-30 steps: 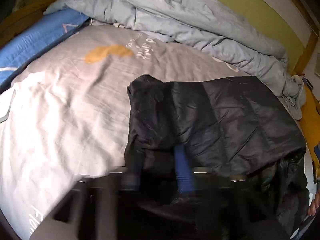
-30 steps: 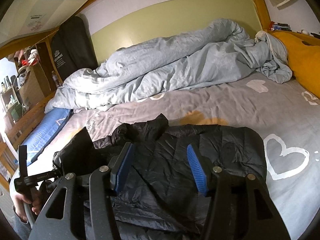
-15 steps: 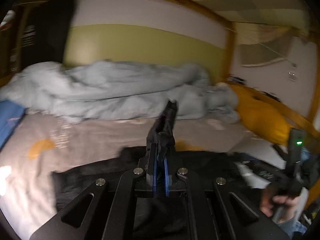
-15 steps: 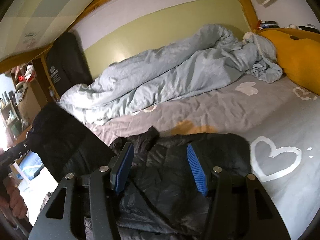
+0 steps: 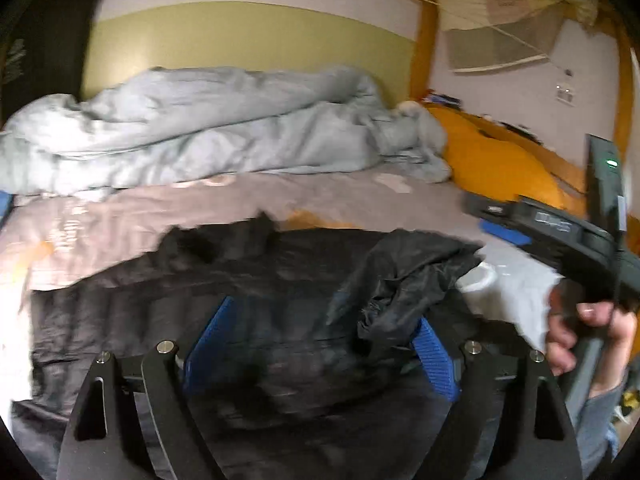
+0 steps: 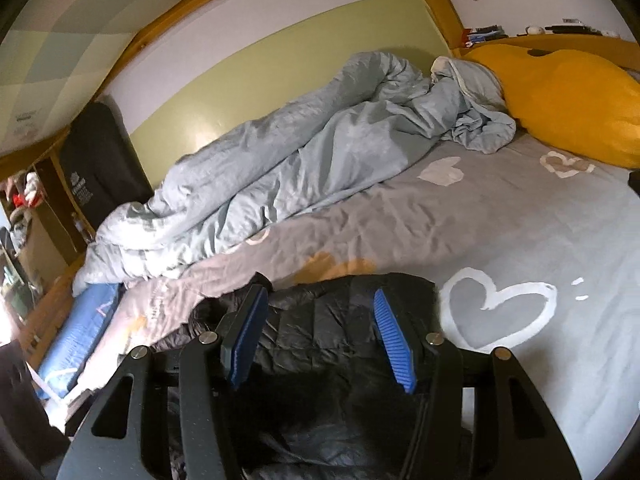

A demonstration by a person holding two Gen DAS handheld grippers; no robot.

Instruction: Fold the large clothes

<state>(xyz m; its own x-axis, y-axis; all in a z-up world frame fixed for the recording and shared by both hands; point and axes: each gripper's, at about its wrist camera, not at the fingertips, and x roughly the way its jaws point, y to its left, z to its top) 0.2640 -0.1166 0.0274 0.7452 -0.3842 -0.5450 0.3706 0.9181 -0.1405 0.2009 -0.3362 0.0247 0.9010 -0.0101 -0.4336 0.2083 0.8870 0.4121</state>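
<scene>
- Two grippers over one black puffer jacket (image 5: 248,280), which lies flat on the bed's grey heart-print sheet (image 6: 520,240).
- My left gripper (image 5: 320,336) has just spread its jaws wide; a loose sleeve fold (image 5: 400,280) droops by the right pad, released.
- My right gripper (image 6: 320,332) hangs half-spread, jacket below, unpinched.
- Beyond the jaws: a crumpled blue duvet (image 6: 320,160).
</scene>
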